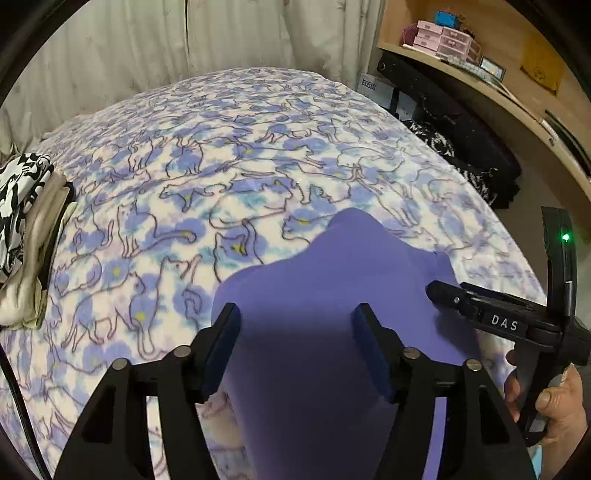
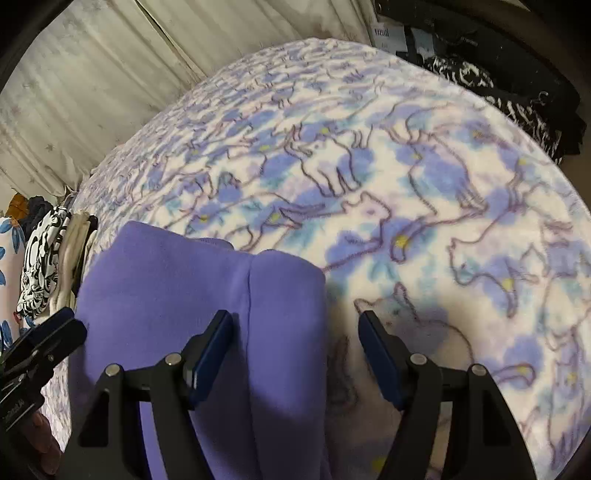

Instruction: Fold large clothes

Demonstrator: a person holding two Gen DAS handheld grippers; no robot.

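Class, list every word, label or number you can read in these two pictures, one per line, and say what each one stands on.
"DAS": white letters on the black body of the right gripper, seen from the left wrist view.
White box beside the bed: dark print, too small to read.
White label at the top of the right wrist view: blurred, unreadable.
Left gripper body, lower left edge of the right wrist view: lettering too blurred to read.

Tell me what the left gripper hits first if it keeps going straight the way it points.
Most likely the purple garment: it lies directly between and ahead of the open left gripper, on the cat-print blanket. How close it is remains unclear.
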